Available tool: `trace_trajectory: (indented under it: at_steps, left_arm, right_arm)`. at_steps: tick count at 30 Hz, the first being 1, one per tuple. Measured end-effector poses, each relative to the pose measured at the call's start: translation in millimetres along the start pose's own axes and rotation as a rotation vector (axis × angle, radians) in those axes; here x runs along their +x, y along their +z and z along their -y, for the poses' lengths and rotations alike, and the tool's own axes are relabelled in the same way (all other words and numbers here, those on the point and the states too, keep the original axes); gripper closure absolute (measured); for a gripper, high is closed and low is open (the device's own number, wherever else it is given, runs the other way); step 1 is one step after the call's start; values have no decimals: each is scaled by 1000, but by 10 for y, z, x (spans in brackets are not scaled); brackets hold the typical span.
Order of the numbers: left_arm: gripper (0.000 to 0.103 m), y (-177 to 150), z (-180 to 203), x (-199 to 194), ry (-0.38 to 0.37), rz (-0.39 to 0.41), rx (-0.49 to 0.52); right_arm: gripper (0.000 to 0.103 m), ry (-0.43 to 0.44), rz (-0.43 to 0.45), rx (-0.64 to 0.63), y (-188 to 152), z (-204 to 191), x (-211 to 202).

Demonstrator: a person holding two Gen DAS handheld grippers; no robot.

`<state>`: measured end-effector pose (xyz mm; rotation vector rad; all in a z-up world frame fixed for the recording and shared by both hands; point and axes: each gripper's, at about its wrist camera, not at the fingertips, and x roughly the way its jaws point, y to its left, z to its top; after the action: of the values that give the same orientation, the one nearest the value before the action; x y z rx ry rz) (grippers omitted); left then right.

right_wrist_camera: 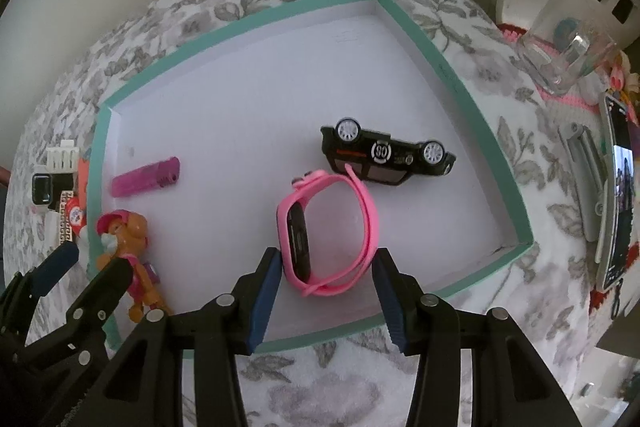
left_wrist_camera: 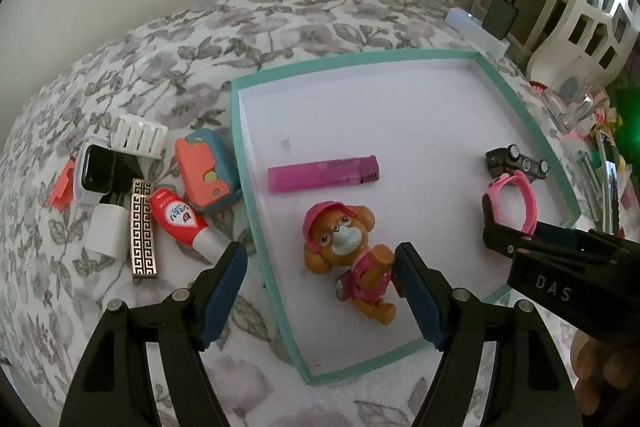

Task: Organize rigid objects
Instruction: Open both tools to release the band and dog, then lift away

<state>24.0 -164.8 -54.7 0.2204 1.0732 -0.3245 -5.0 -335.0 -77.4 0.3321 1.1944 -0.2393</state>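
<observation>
Our right gripper [right_wrist_camera: 324,267] jaws straddle the pink watch [right_wrist_camera: 328,235] in the tray [right_wrist_camera: 508,179], part open and gripping nothing; left gripper [left_wrist_camera: 320,267] jaws gape empty beside the dog figure [left_wrist_camera: 348,259].

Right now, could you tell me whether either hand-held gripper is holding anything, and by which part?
Nothing is held. The right hand-held gripper straddles the pink watch with a gap at its strap side; the left hand-held gripper stands open around the dog figure.
</observation>
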Motion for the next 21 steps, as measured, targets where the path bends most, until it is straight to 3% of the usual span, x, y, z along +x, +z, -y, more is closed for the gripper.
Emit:
trace_trajectory:
  at_steps: [3, 10, 18, 19, 21]
  left_arm:
    - [26, 15, -4, -39, 4, 19, -4]
    - [23, 49, -91, -94, 20, 49, -43]
    - [22, 71, -321, -150, 89, 86, -148]
    - [20, 71, -353, -151, 95, 87, -163]
    - [7, 68, -407, -150, 116, 87, -187]
  right_arm:
    - [41, 0, 18, 1, 18, -2, -35]
    - [41, 0, 32, 10, 21, 26, -65]
    - [41, -7, 37, 7, 13, 19, -57]
    - [41, -7, 38, 3, 11, 12, -56]
    - [41, -6, 43, -4, 11, 1, -60]
